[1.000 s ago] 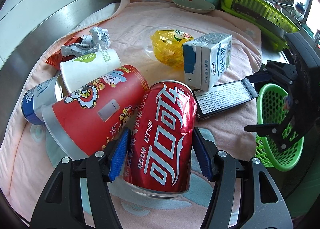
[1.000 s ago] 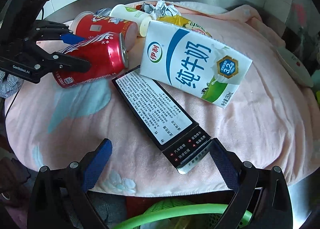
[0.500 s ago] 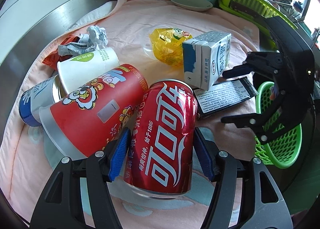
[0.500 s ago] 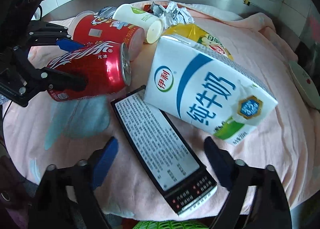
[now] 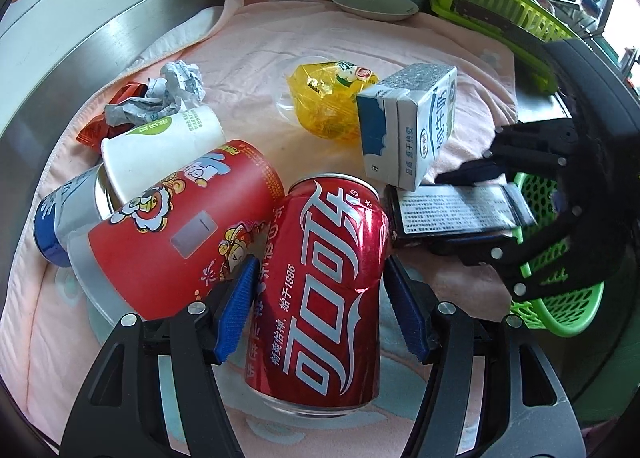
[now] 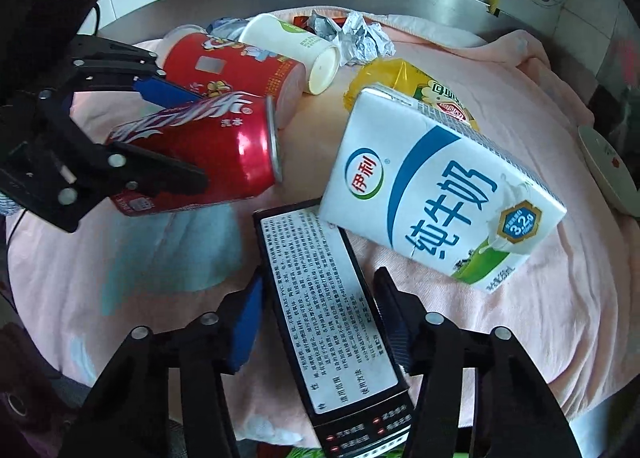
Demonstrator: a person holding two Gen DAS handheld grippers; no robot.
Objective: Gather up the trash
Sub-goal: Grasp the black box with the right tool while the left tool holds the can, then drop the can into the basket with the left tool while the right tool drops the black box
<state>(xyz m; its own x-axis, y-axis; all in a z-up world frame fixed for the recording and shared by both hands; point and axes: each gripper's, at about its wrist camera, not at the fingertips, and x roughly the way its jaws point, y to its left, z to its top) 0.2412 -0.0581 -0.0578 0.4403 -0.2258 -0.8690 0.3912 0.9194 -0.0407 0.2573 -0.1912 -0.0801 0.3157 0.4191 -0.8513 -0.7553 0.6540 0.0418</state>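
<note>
- Cola can (image 5: 328,286), red and lying on its side, fills the near centre of the left wrist view; our left gripper (image 5: 320,310) has its blue pads (image 5: 236,310) pressed on both flanks, and the can wall is dented by the right pad, so we are clamped on it.
- Touching the can on the left lies a red tub (image 5: 176,234), with a white paper cup (image 5: 160,146) and a blue-and-silver can (image 5: 64,214) behind it; crumpled paper (image 5: 160,98) sits farther left.
- Far of centre we see a yellow wrapper (image 5: 328,98) and a milk carton (image 5: 412,130) on the pink towel (image 5: 256,50).
- At right our right gripper (image 5: 476,214) reaches in around a black flat box (image 5: 452,210), with a green basket (image 5: 560,298) behind it off the counter edge.
- In the right wrist view the right gripper (image 6: 320,318) straddles the black flat box (image 6: 332,306), pads close to both long edges; we cannot tell whether they touch.
- The box's far end is tucked under the milk carton (image 6: 432,186), which leans tilted over it.
- At left our left gripper (image 6: 172,130) holds the cola can (image 6: 208,150), lid facing the carton.
- Beyond lie the red tub (image 6: 228,70), white paper cup (image 6: 292,46), crumpled paper (image 6: 360,38) and yellow wrapper (image 6: 400,78).
</note>
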